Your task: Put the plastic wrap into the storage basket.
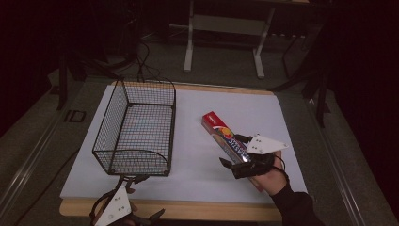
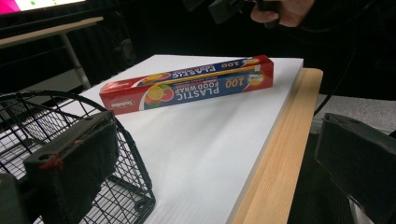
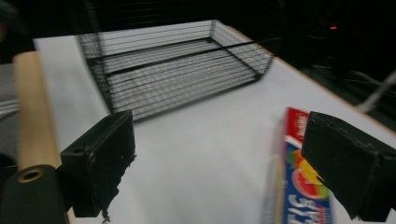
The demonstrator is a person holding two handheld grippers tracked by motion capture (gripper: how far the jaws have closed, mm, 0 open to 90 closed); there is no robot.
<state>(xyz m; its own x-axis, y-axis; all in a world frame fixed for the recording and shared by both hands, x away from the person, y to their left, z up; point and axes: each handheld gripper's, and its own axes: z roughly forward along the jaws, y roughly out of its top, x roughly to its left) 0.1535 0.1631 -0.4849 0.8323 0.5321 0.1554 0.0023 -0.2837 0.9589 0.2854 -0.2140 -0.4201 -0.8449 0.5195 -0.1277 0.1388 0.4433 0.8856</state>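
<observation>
A long red and blue box of plastic food wrap (image 1: 215, 126) lies slantwise on the white board, right of the middle. My right gripper (image 1: 231, 150) hovers open over the box's near end, one jaw on either side of it. From the right gripper view (image 3: 224, 168), the box (image 3: 295, 196) lies beside the right-hand jaw with nothing gripped. An empty black wire basket (image 1: 110, 122) stands at the left of the board. Off the table's front left edge, my left gripper (image 1: 147, 197) is open and holds nothing. Its own view (image 2: 215, 168) shows the box (image 2: 187, 88) farther off and the basket (image 2: 28, 121) close by.
The white board (image 1: 197, 169) lies on a table with a wooden front edge (image 1: 188, 209). Behind the table stand white desk legs (image 1: 188, 42), with cables on the grey floor (image 1: 146, 66). A hand holding the right gripper (image 2: 275, 9) shows at the top of the left gripper view.
</observation>
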